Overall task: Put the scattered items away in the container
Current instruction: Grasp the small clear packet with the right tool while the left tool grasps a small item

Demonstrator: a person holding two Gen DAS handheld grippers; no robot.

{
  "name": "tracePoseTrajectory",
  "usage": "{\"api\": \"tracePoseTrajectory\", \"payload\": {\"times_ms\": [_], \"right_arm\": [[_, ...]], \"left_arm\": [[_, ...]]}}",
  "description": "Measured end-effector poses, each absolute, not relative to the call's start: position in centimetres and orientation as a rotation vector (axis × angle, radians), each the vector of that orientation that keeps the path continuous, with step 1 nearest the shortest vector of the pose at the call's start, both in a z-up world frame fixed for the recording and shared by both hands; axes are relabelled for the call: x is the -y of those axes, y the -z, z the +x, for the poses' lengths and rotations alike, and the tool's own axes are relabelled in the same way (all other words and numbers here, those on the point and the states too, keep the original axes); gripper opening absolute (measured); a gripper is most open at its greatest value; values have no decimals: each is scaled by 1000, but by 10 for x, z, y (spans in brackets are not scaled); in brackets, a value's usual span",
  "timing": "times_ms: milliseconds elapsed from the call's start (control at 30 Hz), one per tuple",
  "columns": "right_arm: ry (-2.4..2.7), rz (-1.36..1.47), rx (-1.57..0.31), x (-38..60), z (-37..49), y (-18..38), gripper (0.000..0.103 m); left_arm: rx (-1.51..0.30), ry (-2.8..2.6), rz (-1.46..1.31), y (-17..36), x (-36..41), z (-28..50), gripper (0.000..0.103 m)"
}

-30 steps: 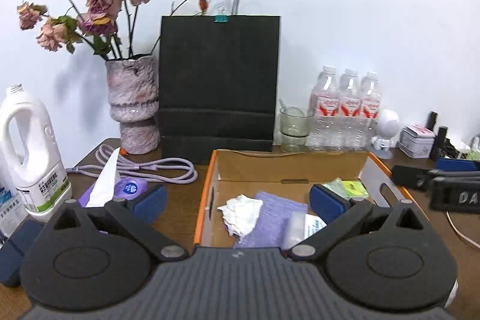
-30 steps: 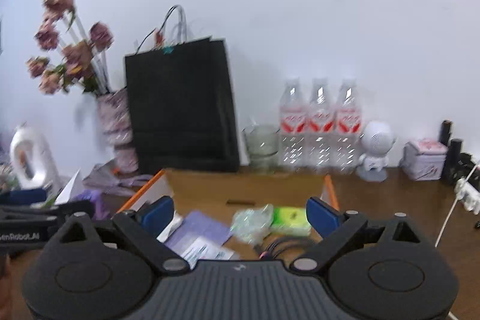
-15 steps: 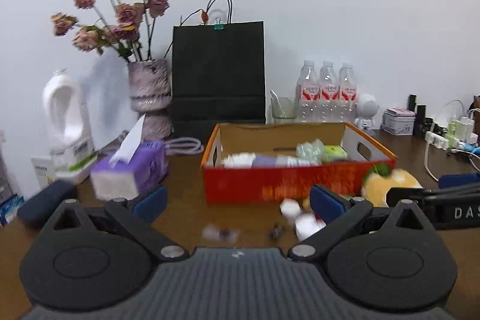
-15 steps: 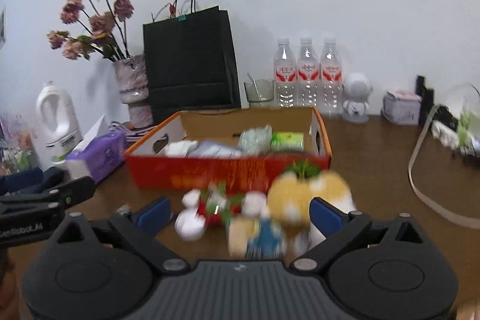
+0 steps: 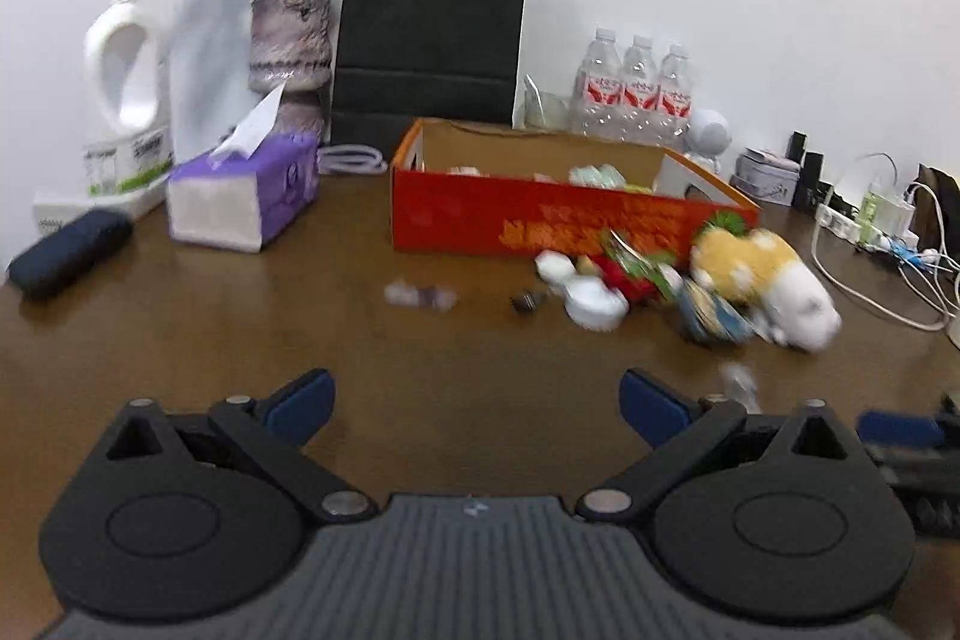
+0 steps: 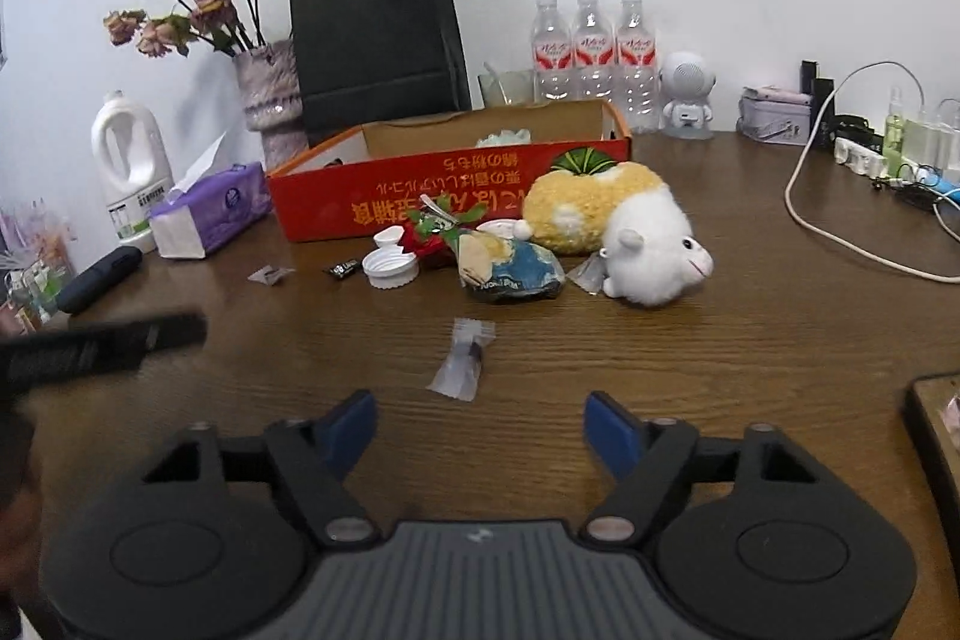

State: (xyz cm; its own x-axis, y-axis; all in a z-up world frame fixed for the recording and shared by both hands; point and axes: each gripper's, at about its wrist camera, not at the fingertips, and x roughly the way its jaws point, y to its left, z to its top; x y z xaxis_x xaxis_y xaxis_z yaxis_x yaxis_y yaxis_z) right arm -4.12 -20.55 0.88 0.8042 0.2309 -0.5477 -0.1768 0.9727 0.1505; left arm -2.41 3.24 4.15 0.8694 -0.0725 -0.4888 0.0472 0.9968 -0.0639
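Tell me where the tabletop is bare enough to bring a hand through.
Bare wood lies between the tissue pack and red box, and right of the plush toy up to the white cable. The box front is crowded with caps, wrappers and the snack bag.

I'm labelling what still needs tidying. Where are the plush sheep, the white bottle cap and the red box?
plush sheep [image 6: 651,244]: right wrist view, on its white head.
white bottle cap [image 6: 393,269]: right wrist view, on its ribbed rim.
red box [image 6: 420,202]: right wrist view, on its printed front wall.

Even, bright indoor light – left view motion-blurred, right sharper – fisheye-bent, dark corners
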Motion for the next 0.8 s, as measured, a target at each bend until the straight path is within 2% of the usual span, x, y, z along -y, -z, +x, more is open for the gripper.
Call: {"api": "tracePoseTrajectory", "payload": {"times_ms": [100, 167, 233, 367, 533, 600, 667, 733, 800], "right_arm": [[-224, 81, -619, 197, -30, -6, 61], [-233, 70, -627, 192, -24, -4, 58], [-241, 55, -640, 186, -17, -4, 53], [-224, 45, -657, 181, -2, -1, 35], [-210, 26, -667, 178, 15, 0, 30], [-210, 1, -667, 174, 19, 0, 16], [-210, -17, -661, 171, 22, 1, 16], [-212, -33, -653, 168, 24, 1, 16], [-216, -43, -648, 166, 25, 2, 16]], "left_arm": [[-514, 120, -26, -43, -43, 14, 101], [-540, 150, 6, -39, -47, 40, 93], [-579, 160, 55, -35, -48, 63, 91], [-621, 174, 63, -30, -54, 94, 87], [-642, 202, 56, -23, -58, 107, 82], [-673, 180, 44, -20, -60, 111, 79], [-683, 180, 23, -19, -64, 113, 73], [-691, 189, 2, -18, -67, 116, 71], [-701, 194, 0, -16, -67, 119, 63]]}}
